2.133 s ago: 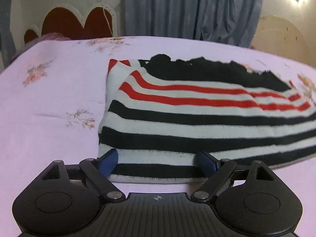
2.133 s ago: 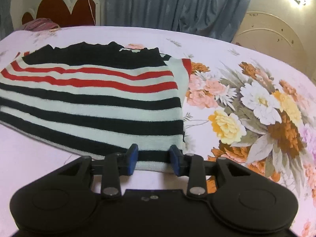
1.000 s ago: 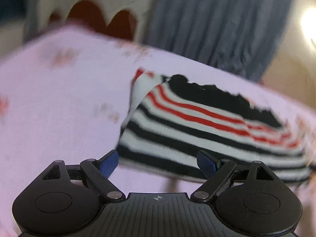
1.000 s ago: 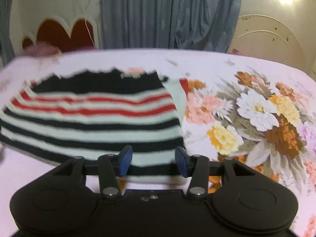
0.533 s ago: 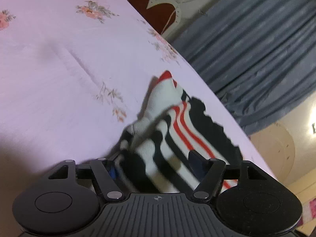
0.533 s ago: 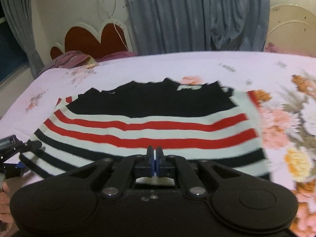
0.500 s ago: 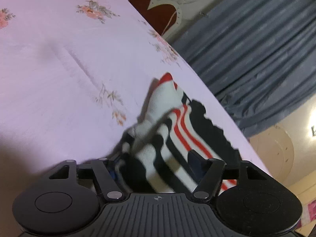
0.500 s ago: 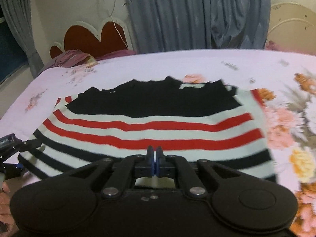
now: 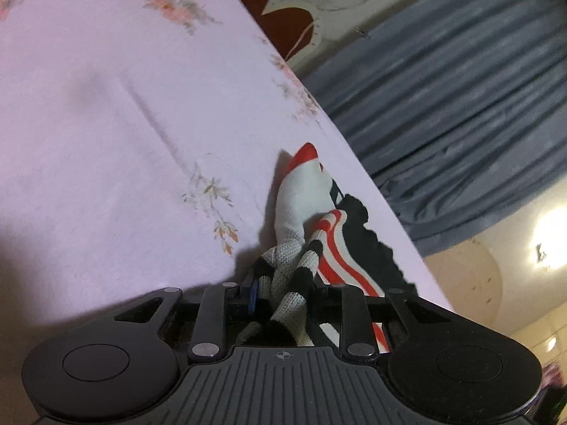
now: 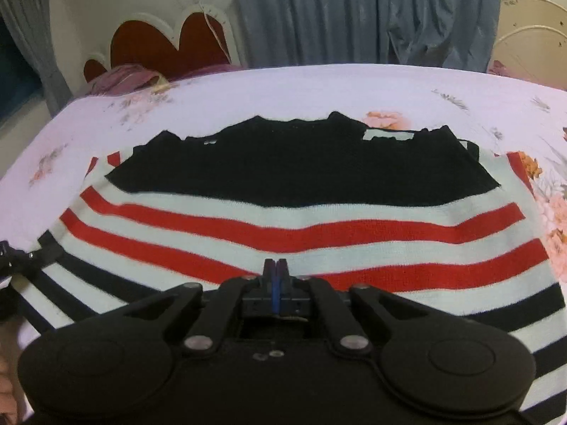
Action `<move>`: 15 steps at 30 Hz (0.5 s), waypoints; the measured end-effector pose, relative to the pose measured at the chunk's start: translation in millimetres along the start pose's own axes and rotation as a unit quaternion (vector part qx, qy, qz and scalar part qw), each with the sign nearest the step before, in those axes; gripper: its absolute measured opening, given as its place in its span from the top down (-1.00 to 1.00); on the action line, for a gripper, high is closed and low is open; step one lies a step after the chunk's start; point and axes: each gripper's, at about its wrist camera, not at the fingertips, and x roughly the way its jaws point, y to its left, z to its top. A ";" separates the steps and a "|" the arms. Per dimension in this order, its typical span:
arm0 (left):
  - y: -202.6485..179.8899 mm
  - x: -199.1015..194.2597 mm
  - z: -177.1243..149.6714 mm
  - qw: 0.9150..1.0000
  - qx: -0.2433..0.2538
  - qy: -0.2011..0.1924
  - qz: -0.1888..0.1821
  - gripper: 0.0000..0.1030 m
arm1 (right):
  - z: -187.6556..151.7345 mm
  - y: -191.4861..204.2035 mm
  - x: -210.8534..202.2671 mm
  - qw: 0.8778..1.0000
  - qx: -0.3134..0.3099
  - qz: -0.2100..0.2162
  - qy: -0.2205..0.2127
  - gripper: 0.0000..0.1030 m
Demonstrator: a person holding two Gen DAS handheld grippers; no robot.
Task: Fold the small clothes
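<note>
A small knit sweater (image 10: 301, 209) with black, white and red stripes lies spread on the pink bed. My left gripper (image 9: 283, 290) is shut on the sweater's (image 9: 301, 219) bunched left edge, with fabric gathered between its fingers. My right gripper (image 10: 274, 269) has its jaws pressed together over the middle of the sweater, near the red stripes; whether fabric is pinched between them is hidden. The left gripper (image 10: 14, 262) also shows at the left edge of the right wrist view, holding the sweater's left side.
The pink floral bedsheet (image 9: 106, 124) stretches to the left. A red and white headboard (image 10: 170, 46) and grey curtains (image 10: 354, 14) stand behind the bed. A purple cloth (image 10: 131, 78) lies near the headboard.
My left gripper has closed on the sweater's left edge and bunched it. My right gripper went from open at the hem to shut over the sweater's middle.
</note>
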 end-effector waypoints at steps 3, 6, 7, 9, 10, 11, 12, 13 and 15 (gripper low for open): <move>-2.1 -0.1 2.3 1.000 -0.019 0.002 -0.003 0.50 | -0.5 3.1 0.3 1.000 -0.005 -0.008 0.002 1.00; -7.0 0.1 2.8 1.000 -0.013 0.002 0.001 0.50 | 1.2 3.9 0.6 1.000 -0.002 -0.008 0.005 1.00; -9.8 -0.5 3.5 1.000 -0.012 0.001 0.001 0.50 | 0.8 3.2 0.2 1.000 -0.002 -0.006 0.005 1.00; -8.5 -2.6 4.6 1.000 -0.006 -0.002 0.001 0.50 | 3.0 0.8 0.4 1.000 0.002 -0.001 0.006 1.00; -12.3 -3.7 5.2 1.000 0.003 -0.004 0.002 0.50 | 2.6 -0.9 0.4 1.000 0.003 0.003 0.005 1.00; -15.8 -4.6 6.1 1.000 0.012 -0.005 0.005 0.50 | 2.1 -2.6 0.3 1.000 0.005 0.007 0.005 1.00; -21.5 -6.4 7.3 1.000 0.023 -0.006 0.007 0.50 | 2.3 -4.6 0.8 1.000 0.006 0.012 0.005 1.00; -28.1 -8.7 8.2 0.999 0.032 -0.008 0.006 0.50 | 2.1 -6.5 0.7 1.000 0.008 0.016 0.005 1.00; -44.9 -16.1 9.4 0.999 0.047 -0.012 0.001 0.50 | 2.7 -12.3 0.6 0.999 0.014 0.031 0.006 1.00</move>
